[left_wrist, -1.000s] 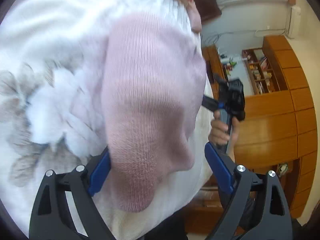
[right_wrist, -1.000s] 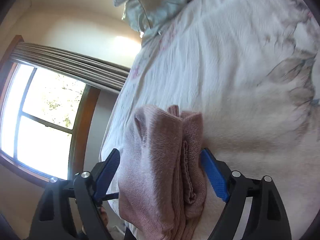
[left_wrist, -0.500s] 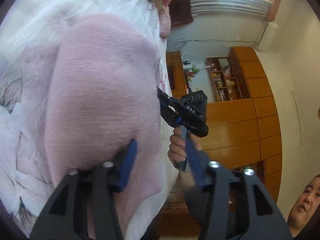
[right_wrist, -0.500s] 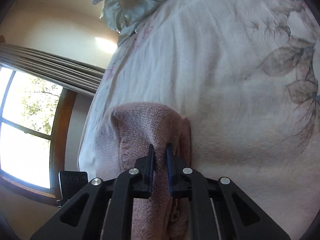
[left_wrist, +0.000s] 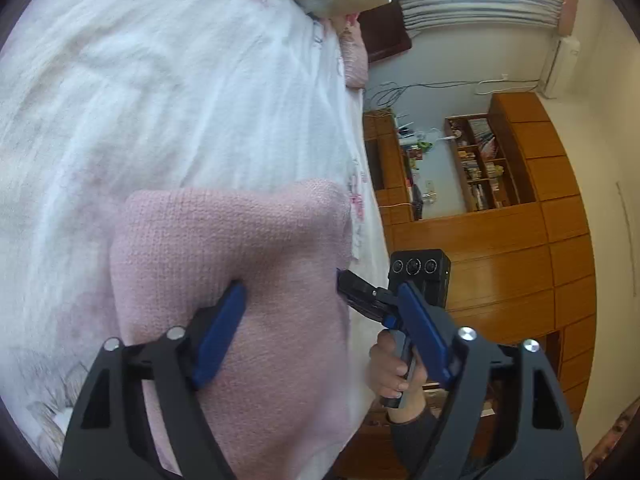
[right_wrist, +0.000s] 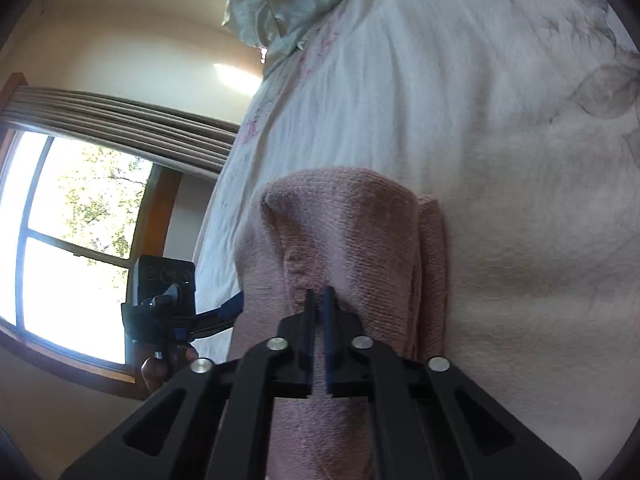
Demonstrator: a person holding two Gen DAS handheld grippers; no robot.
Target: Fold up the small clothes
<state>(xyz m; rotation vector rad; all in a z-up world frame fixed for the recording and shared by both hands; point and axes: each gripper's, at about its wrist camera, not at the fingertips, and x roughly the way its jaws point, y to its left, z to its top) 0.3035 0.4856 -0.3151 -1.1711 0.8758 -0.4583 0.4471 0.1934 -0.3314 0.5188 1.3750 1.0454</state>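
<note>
The pink knitted garment (right_wrist: pixel 348 240) lies partly folded near the edge of the white floral-print bed (right_wrist: pixel 460 80). The right gripper (right_wrist: pixel 318 300) has its jaws clamped on a ridge of the knit, apparently to hold the fold, while the left gripper (left_wrist: pixel 320 312) stands over the cloth, jaws apart and gripping nothing. No containers are in view.

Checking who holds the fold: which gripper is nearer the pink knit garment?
Right. The right gripper is shut on the pink knit garment; the left gripper is open over its edge.
</note>
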